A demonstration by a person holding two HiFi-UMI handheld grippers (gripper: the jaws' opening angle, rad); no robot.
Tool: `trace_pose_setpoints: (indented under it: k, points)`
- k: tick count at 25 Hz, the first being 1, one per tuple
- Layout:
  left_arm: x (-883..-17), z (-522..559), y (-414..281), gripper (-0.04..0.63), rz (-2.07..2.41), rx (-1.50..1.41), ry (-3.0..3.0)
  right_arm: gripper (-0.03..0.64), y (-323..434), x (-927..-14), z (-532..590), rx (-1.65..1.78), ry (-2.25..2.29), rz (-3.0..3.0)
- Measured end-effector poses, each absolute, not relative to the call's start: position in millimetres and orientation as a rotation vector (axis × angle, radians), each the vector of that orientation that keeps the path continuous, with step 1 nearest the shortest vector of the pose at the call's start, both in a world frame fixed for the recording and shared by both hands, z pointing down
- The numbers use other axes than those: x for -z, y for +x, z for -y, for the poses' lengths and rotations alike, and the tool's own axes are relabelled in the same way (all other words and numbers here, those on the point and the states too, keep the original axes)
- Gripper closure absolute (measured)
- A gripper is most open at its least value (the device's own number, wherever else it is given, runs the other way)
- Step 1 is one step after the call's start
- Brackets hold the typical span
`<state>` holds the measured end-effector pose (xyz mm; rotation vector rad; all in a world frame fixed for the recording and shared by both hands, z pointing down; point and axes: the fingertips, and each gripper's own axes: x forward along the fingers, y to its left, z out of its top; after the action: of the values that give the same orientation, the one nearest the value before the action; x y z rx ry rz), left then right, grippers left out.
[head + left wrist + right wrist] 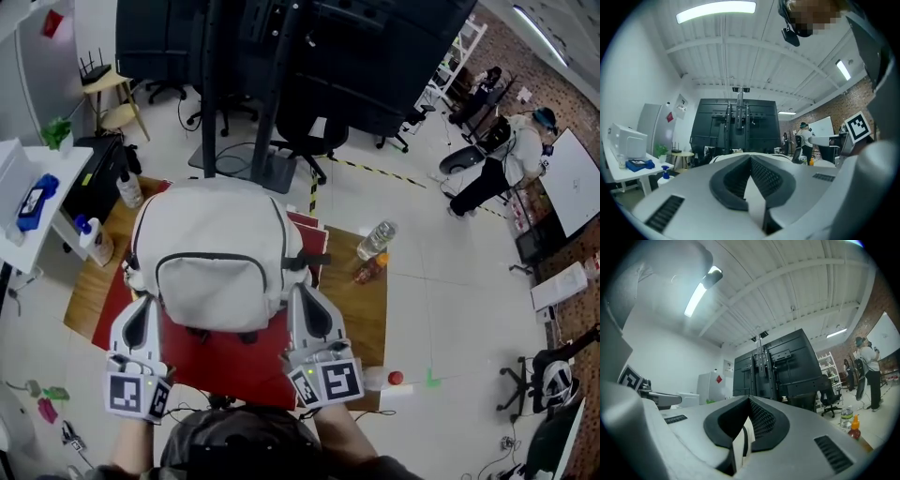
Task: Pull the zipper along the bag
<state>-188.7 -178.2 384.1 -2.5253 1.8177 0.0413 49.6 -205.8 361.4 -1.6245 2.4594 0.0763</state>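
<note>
A pale grey backpack (211, 234) lies flat on a red mat (234, 361) in the head view. A dark zipper line (211, 256) arcs over its front pocket, and a second one runs round the top. My left gripper (142, 300) points at the bag's near left corner. My right gripper (302, 291) sits at the near right corner, beside a black strap. In both gripper views the jaw tips meet, left gripper (750, 158) and right gripper (750, 399), with nothing seen pinched at the tips. A pale strip shows low between the right pads; I cannot tell what it is.
The mat lies on a wooden table (361, 309). A clear bottle (376, 239) and an orange-capped bottle (368, 269) lie right of the bag. A spray bottle (129, 187) stands at the far left corner. A large black screen stand (253, 112) rises behind the table. People (502, 159) stand far right.
</note>
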Motion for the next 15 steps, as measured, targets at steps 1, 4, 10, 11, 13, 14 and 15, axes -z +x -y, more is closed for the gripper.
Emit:
trace_pose_setpoints:
  k: [1, 4, 10, 11, 13, 14, 15]
  points:
    - [-379, 178, -182, 0.566, -1.794, -0.045, -2.535, 0.591, 50, -360, 204, -0.081, -1.619, -2.459]
    - [-373, 182, -163, 0.566, -1.748, -0.02, -2.534, 0.59, 51, -360, 201, -0.083, -1.608, -2.466]
    - [-376, 189, -128, 0.566, -1.678, 0.017, -2.579, 0.59, 62, -361, 203, -0.051, -1.614, -2.436]
    - [-377, 189, -124, 0.566, -1.673, 0.023, -2.582, 0.589, 64, -361, 203, -0.042, -1.612, -2.426]
    - [-379, 188, -119, 0.566, -1.669, 0.029, -2.589, 0.589, 70, -363, 202, -0.025, -1.618, -2.413]
    - [-380, 188, -116, 0.566, -1.669, 0.035, -2.592, 0.591, 73, -364, 202, -0.021, -1.624, -2.412]
    - [-382, 187, -115, 0.566, -1.669, 0.042, -2.595, 0.591, 74, -365, 202, -0.022, -1.632, -2.415]
